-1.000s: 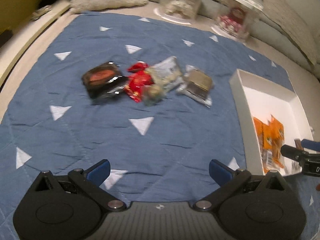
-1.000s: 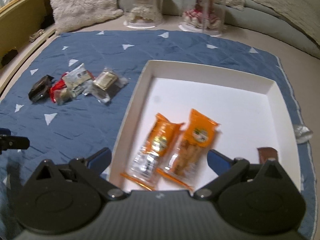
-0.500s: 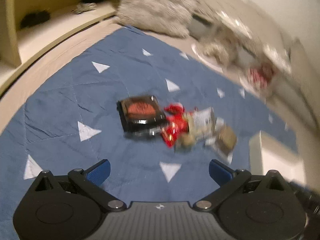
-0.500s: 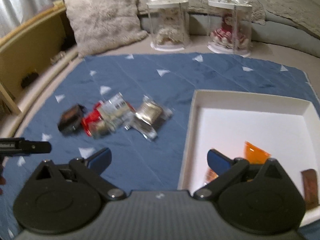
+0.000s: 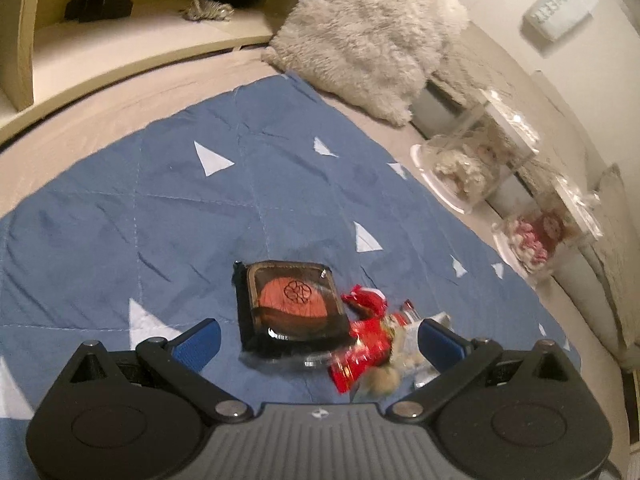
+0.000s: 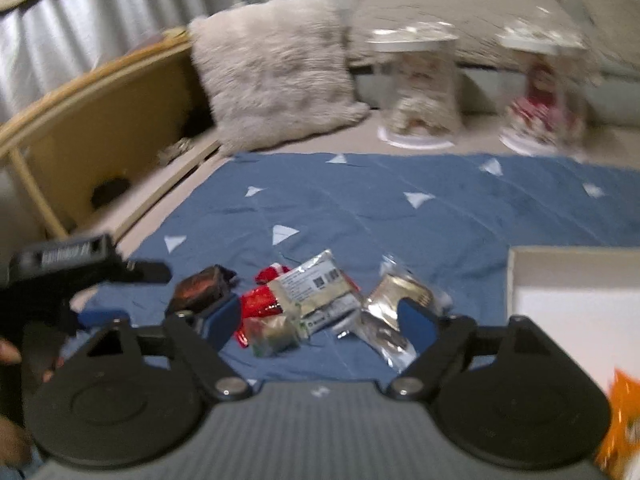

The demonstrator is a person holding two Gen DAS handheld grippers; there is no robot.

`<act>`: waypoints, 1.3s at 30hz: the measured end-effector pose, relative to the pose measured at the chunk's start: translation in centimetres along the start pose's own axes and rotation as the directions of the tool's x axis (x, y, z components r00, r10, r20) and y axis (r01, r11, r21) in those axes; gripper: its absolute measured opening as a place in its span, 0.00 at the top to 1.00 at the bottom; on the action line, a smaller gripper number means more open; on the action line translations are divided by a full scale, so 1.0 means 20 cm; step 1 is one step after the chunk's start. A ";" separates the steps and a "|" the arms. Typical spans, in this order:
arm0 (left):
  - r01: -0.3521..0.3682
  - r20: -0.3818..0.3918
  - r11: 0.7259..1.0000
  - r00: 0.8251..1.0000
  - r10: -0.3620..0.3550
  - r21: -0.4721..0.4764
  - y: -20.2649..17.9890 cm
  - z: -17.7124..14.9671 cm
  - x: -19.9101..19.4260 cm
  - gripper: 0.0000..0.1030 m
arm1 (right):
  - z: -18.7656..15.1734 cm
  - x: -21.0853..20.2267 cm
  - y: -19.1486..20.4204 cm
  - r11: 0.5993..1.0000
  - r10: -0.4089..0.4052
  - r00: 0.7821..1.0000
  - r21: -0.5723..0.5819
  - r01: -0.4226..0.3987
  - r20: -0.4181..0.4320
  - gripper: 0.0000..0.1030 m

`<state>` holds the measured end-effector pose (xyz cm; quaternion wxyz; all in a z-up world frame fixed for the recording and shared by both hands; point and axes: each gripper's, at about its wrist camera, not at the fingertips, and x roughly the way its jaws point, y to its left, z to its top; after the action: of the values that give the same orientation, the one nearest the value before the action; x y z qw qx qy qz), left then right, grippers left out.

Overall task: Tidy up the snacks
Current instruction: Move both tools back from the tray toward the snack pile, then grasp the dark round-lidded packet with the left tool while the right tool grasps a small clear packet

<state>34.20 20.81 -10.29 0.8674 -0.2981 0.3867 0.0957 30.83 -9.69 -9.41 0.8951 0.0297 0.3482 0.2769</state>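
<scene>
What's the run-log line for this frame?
left gripper: open, over black snack tray | right gripper: open, empty, facing snack pile | white box: orange packet inside

both wrist views low, sharing snack pile point(image 5: 360, 344)

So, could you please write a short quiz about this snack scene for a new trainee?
1. True or false: the left tool is shut on the black square packet with an orange-red centre.
2. Which lies nearest the white cardboard tray? A) the black packet B) the crumpled red wrappers C) the clear packet with a golden-brown snack.
3. Fill in: the snacks lie on a blue quilt printed with white ____.

Key: 1 false, since both tools are open and hold nothing; the right tool is also open. 2 C. 3 triangles.
</scene>
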 end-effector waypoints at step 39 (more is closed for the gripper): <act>-0.219 -0.056 0.969 0.975 0.214 -0.110 -0.06 0.00 0.25 0.37 | -0.10 0.53 0.13 0.971 0.116 0.982 -0.191 -0.144 -0.151 0.55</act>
<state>38.14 19.60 -13.39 0.8245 -0.3058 0.4294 0.2057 34.71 -2.30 -16.68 0.8470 -0.0575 0.3772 0.3701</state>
